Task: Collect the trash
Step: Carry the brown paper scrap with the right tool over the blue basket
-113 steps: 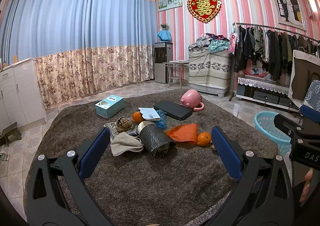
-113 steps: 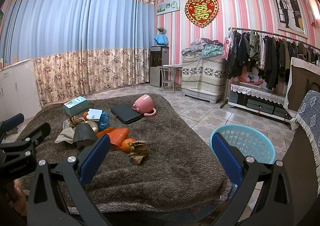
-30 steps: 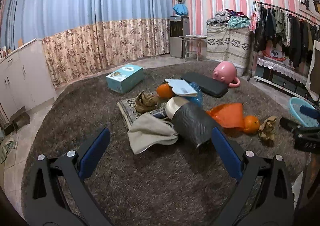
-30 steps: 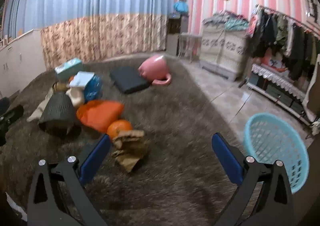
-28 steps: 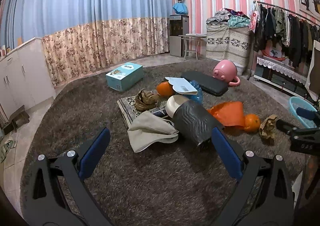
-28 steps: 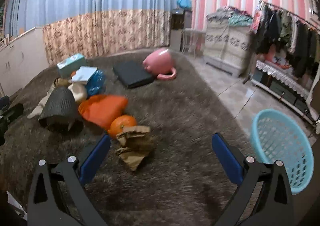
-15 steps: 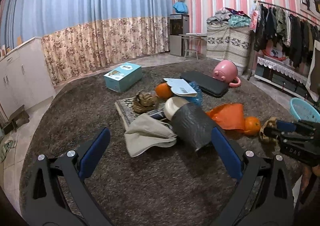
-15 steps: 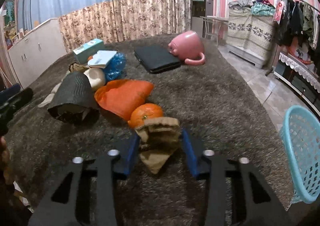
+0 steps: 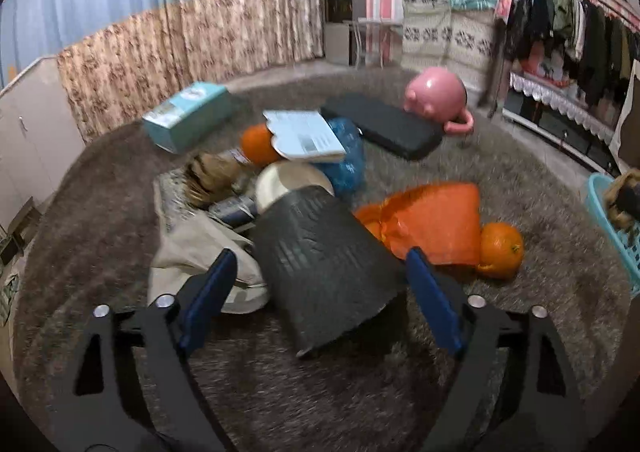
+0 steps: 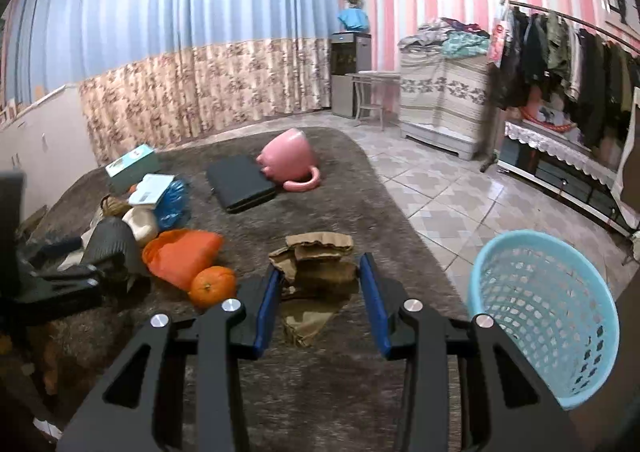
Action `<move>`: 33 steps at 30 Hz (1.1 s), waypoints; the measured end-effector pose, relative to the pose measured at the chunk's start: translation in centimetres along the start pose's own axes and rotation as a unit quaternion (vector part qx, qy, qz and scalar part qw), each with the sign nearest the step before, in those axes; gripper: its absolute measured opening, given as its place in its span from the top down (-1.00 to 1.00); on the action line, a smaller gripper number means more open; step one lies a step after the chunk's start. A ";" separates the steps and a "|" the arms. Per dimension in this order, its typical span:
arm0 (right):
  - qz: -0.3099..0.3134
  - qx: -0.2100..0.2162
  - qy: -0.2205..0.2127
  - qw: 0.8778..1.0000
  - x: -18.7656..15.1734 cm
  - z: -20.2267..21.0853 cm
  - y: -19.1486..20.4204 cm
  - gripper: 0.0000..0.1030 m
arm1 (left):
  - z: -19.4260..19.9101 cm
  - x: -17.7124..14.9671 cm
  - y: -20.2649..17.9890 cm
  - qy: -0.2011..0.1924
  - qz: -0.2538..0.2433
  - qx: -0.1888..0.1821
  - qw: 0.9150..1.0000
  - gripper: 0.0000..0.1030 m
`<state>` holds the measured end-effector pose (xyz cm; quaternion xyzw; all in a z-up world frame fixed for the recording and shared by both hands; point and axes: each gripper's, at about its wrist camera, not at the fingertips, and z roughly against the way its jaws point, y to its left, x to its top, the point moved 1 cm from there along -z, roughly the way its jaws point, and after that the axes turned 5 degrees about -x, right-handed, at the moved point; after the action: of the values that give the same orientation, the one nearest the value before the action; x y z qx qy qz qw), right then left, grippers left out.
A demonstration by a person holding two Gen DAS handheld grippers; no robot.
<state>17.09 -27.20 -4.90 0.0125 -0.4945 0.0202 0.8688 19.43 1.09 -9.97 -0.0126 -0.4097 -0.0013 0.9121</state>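
Two grippers. Right gripper (image 10: 320, 288): fingers clamped on crumpled brown paper wad (image 10: 316, 264), lifted above grey shag carpet (image 10: 352, 188); carry level over light-blue plastic mesh basket (image 10: 540, 316) before release. Left gripper (image 9: 316, 292): fingers closing, nearly wide, straddling toppled black ribbed bin (image 9: 320, 256), nothing gripped.

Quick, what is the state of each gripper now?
Left gripper: open, jaws just closing a little around the black ribbed bin, not gripping.
Right gripper: shut on the crumpled brown paper bag.
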 end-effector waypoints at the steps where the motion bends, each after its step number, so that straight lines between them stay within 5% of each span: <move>1: -0.004 0.000 -0.001 1.000 0.1 0.2 -0.3 0.24 | -0.3 0.0 0.0 0.003 -0.001 -0.002 1.000 -0.59; 10: -0.013 -0.012 -0.020 1.000 0.5 1.8 -1.4 0.24 | 1.3 0.4 -1.4 -0.017 -0.030 -0.011 0.999 -0.53; 17: -0.031 -0.045 -0.035 0.998 1.3 3.2 -4.1 0.24 | 5.8 3.3 -2.8 -0.076 -0.038 -0.028 0.996 -0.54; 28: -0.092 -0.173 -0.034 0.980 5.2 4.7 -15.9 0.24 | 7.6 8.8 -13.2 -0.135 -0.088 -0.108 0.981 -0.54; 33: -0.133 -0.207 -0.036 0.969 2.9 4.5 -20.4 0.24 | 6.8 7.9 -17.4 -0.131 -0.124 -0.137 0.974 -0.54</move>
<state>15.69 -47.68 -0.15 -0.1016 -0.5128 -0.1986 0.8290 19.38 -16.03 0.88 -0.0862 -0.5203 -0.1686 0.8328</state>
